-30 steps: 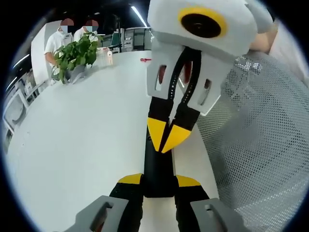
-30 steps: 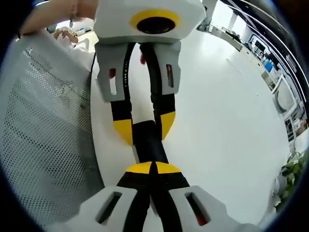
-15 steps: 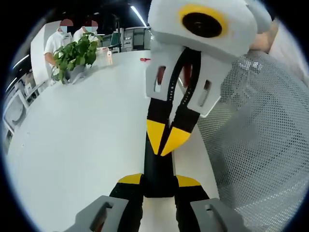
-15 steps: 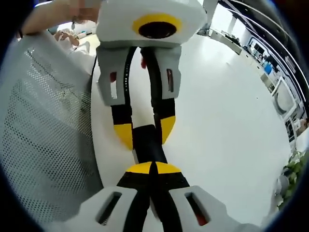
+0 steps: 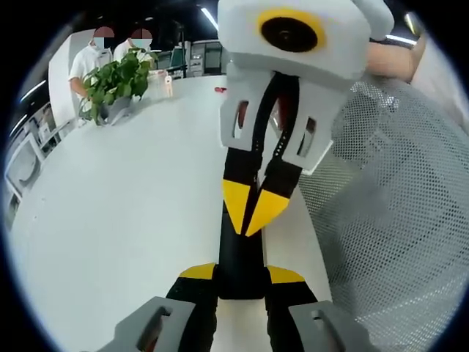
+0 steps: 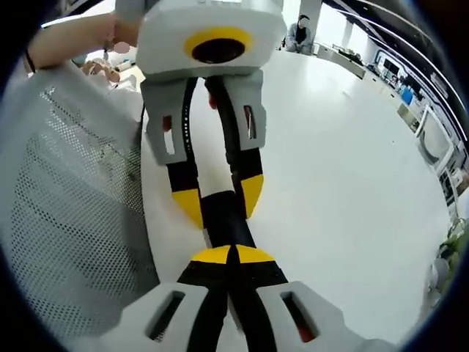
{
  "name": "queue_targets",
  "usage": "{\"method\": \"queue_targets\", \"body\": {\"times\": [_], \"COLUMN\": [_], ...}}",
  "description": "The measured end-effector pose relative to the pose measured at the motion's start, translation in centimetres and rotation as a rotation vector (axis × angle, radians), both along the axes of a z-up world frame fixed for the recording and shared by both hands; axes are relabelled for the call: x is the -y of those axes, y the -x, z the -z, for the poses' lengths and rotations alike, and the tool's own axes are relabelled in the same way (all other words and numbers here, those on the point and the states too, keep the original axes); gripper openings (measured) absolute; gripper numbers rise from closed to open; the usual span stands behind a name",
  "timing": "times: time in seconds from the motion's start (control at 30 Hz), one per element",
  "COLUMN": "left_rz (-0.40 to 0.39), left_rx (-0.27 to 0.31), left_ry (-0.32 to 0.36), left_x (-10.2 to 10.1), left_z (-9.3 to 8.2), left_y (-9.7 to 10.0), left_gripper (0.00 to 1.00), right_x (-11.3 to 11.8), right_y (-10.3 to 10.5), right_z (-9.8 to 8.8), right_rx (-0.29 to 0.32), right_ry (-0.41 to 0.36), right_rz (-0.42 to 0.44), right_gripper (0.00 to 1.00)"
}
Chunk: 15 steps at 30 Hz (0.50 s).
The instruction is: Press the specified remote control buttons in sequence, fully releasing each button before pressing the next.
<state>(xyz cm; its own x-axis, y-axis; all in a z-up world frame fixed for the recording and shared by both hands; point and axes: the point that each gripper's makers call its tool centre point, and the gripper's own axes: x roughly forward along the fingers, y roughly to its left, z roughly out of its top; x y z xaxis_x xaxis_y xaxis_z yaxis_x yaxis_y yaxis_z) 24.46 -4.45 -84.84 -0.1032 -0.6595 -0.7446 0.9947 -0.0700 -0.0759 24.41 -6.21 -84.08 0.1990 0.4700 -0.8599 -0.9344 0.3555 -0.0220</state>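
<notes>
Remote control (image 5: 240, 260) sits in the left gripper view between the left gripper (image 5: 242, 273), whose fingers are set narrowly on either side of its black body, clamping it just above the white bench (image 5: 110, 220). Its long axis runs straight ahead, away from those fingers. From the far end the right gripper (image 5: 253, 209) reaches in, fingers pinched together into one yellow point that sits on the remote's top face. Over to the right gripper view: the right gripper's (image 6: 231, 255) own fingers meet tip to tip, right over the remote control (image 6: 223, 216), while the left gripper (image 6: 218, 202) straddles it from the opposite side. The buttons themselves are hidden, so whether one is pressed down I cannot tell. By my reading, the right does the pressing and the left steadies.
</notes>
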Motion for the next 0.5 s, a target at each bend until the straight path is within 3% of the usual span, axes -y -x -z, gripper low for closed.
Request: {"method": "queue_targets", "body": {"times": [0.5], "left_rz": [-0.001], "left_rx": [-0.001], "left_ry": [0.000], "left_x": [-0.1], "left_z": [0.0], "left_y": [0.0], "left_gripper": [0.24], "right_x": [2.2], "right_y": [0.5], "right_z": [0.1], "right_rx": [-0.023], "right_ry": [0.050], "right_rz": [0.015], "right_gripper": [0.00]}}
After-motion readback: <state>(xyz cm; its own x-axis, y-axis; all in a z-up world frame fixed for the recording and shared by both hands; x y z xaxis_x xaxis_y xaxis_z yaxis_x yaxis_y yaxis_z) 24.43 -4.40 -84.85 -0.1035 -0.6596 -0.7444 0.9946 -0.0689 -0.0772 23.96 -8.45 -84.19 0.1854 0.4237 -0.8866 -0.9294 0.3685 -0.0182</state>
